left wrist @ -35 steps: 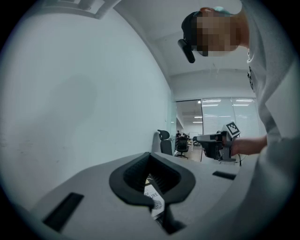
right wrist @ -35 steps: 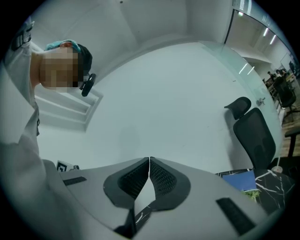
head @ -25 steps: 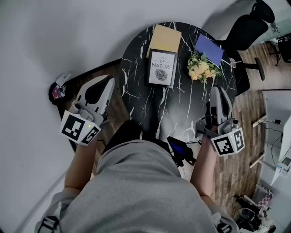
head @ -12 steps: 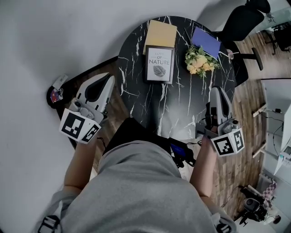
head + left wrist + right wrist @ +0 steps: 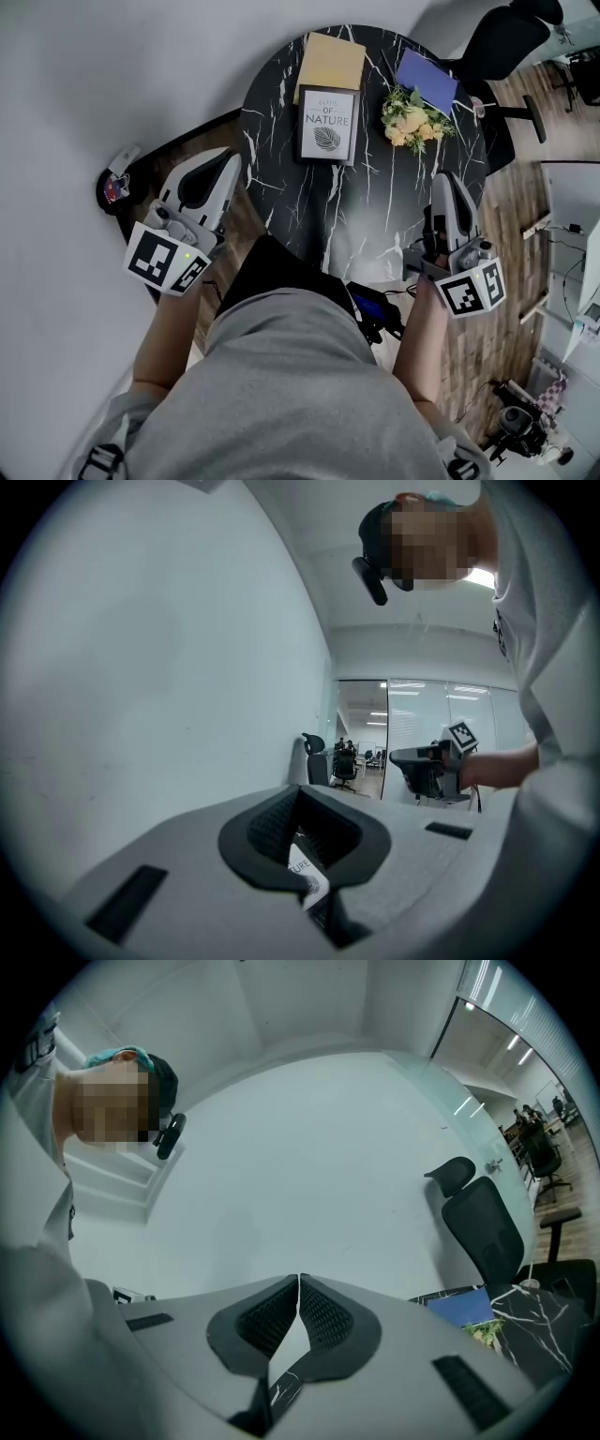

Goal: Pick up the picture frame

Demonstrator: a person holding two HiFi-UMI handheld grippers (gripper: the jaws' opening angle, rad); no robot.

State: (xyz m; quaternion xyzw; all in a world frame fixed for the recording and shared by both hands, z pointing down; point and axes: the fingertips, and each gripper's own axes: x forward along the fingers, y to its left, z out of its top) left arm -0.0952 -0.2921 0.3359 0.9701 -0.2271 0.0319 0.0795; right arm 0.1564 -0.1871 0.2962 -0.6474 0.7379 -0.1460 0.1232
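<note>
- Left gripper (image 5: 228, 157): is hovering level off the near-left edge of the round black marble counter with white veins (image 5: 281, 202). Its jaws are meeting at the tips and holding nothing. A sliver of printed paper is showing through the gap beneath the pads in the left gripper view.
- Right gripper (image 5: 448, 180): is hovering over the near-right part of the counter, with its jaws pressing together and nothing between them.
- Change over the last second: both grippers are keeping almost the same places and are staying closed. The counter and everything on it are drifting slightly up the head view, probably because the head camera is tipping rather than because anything is being moved.
- Bearing on the task: the reach is apparently not yet beginning. A gripper will need to open before taking the frame's edge.
- Black-rimmed rectangular picture frame with a white leaf print (image 5: 327, 125): is sitting untouched at the far middle of the counter, well apart from both grippers. Whether it is lying flat or leaning cannot be told.
- Tan rectangular pad (image 5: 332, 60): is lying just behind the frame, touching or slightly under its top edge.
- Yellow-and-white flower bunch (image 5: 413, 120): is lying to the frame's right, with no vase visible around it.
- Blue rectangular card (image 5: 427, 81): is lying behind the flowers.
- Containers: none are showing on the counter. The frame is the only holder, and it is holding its print.
</note>
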